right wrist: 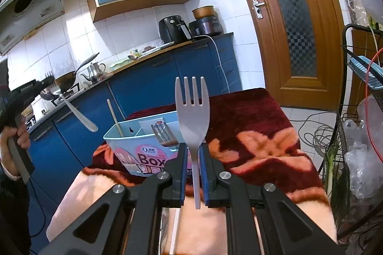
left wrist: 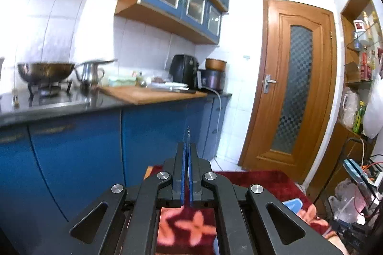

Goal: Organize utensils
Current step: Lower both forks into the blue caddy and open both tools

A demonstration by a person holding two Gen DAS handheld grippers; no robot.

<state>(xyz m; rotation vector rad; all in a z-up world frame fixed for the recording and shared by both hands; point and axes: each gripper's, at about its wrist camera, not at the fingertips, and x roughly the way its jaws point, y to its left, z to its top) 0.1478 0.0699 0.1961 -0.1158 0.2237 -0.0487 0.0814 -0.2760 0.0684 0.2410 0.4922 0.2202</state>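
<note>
Right gripper (right wrist: 192, 154): the fingers are closed narrow on the neck of a white plastic fork (right wrist: 192, 111). The fork stands upright between the pads, tines at the top centre of the frame, handle end hanging below the fingers. Its long axis runs vertically in the frame, roughly square to the line of the fingers.

Just beyond and to the left of these fingers sits a light blue utensil box (right wrist: 134, 154) with a pink label, open at the top and divided into compartments. A metal fork (right wrist: 162, 133) leans in the compartment nearest the fingers; a wooden chopstick (right wrist: 115, 116) stands in the left one. The white fork's handle is above and slightly right of the box opening. In my judgement the coming move is a short carry forward and left, then a lowering handle-first.

Left gripper (right wrist: 47, 81): in the right wrist view it appears at the left edge, held by a hand (right wrist: 14, 137), well above and left of the box. It is clamped on a metal spoon (right wrist: 76, 113) that slopes down toward the box. In its own view a thin edge shows between the closed fingers (left wrist: 182, 173). The right hand is nearer the box.

The box rests on a worktop covered by a dark red floral cloth (right wrist: 251, 125). Behind are blue cabinets (right wrist: 148, 85), a black counter with a wok (left wrist: 45, 70) and kettle (left wrist: 91, 74), and a wooden door (left wrist: 296, 87).
</note>
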